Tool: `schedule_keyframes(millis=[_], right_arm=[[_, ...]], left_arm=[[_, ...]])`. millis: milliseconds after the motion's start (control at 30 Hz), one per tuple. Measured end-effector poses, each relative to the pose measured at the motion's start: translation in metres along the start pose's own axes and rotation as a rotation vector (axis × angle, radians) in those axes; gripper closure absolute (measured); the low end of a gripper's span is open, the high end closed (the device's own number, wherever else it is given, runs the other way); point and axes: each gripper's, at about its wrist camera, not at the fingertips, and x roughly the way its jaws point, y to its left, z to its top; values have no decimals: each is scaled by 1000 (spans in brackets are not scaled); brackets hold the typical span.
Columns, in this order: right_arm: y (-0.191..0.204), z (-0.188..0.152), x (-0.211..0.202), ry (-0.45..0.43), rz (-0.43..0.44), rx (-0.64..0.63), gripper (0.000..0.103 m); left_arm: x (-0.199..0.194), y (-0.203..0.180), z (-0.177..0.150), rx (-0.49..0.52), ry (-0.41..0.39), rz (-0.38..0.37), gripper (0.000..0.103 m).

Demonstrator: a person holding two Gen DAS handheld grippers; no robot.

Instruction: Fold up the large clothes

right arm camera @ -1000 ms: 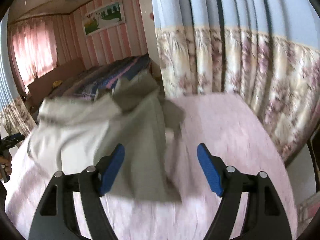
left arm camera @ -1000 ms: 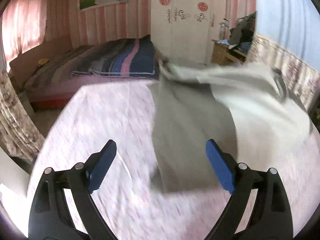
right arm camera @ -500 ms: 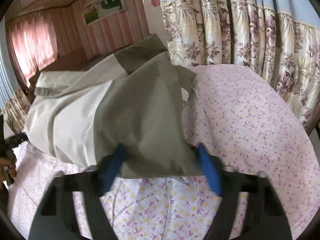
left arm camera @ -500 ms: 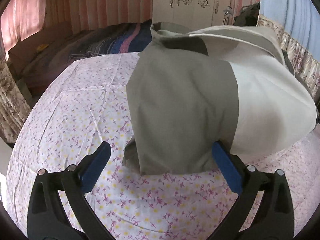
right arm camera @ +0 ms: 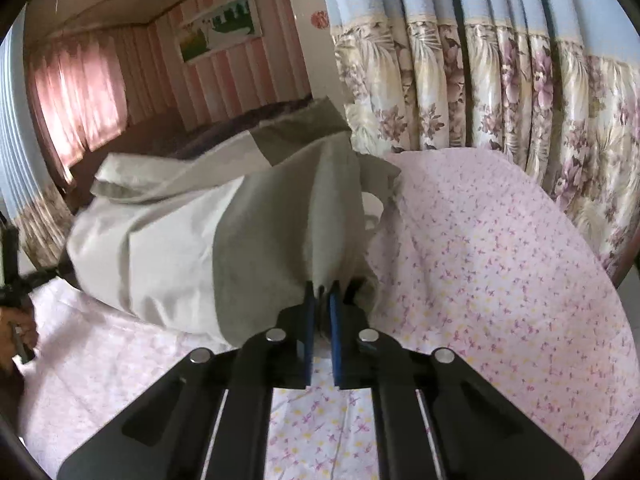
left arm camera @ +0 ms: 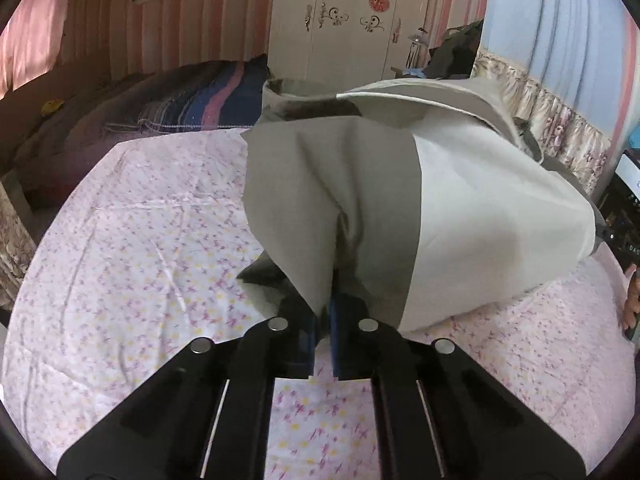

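A large two-tone garment, grey (left arm camera: 340,184) and cream, lies puffed up on the pink flowered bedsheet (left arm camera: 140,260). My left gripper (left arm camera: 326,316) has its jaws closing onto a bunched grey corner, and the blue pads pinch the fabric. In the right wrist view the same garment (right arm camera: 180,240) billows to the left over the sheet (right arm camera: 500,280). My right gripper (right arm camera: 321,292) has its jaws closing on another grey corner, gathered into a narrow fold between the pads. The cloth hides both sets of fingertips.
A second bed with a striped blanket (left arm camera: 192,108) stands beyond, with a white wardrobe (left arm camera: 340,20) behind it. Flowered curtains (right arm camera: 500,80) hang along the sheet's right edge. A hand (right arm camera: 16,320) shows at the left border of the right wrist view.
Both grippers went from wide open around the garment's near edge to shut on its grey corners. The cloth, blurred and settling a second ago, now bunches up at each grip.
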Motion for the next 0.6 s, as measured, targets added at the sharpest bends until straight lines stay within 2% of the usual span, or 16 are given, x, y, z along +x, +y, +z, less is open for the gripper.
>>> schedule_keyframes(millis=[100,233,300,333,367,400,433,467,500,567,600], right_arm=[[2,-2,-12,2,7,-18,98],[0,-17,-36,13,55,-31,98],[2,-25,-38,59,41,-65,96],[6,-28,-37,81,13,-111,94],[9,-29,-38,82,-39,-164,84],[12,-27,-42,69,-103,-208,59],[12,-24,-49,49,-120,-221,46],[11,-19,-58,17,-112,-221,35],[10,-10,-69,-24,-101,-210,35],[10,7,-80,-66,-90,-193,35],[11,19,-82,-84,-97,-183,33]], left_arm=[[-20,-4,-5,36,-2,13,101],[-64,-15,-19,42,-40,-11,100],[-75,-17,-28,55,-29,-11,99],[-77,-17,-32,64,-26,6,93],[-76,-16,-35,71,-20,44,85],[-76,-14,-37,81,-6,65,77],[-77,-11,-37,84,3,84,74],[-85,-7,-35,72,-23,106,62],[-93,-4,-32,62,-46,115,44],[-106,3,-20,45,-83,129,34],[-112,7,-11,32,-103,141,33]])
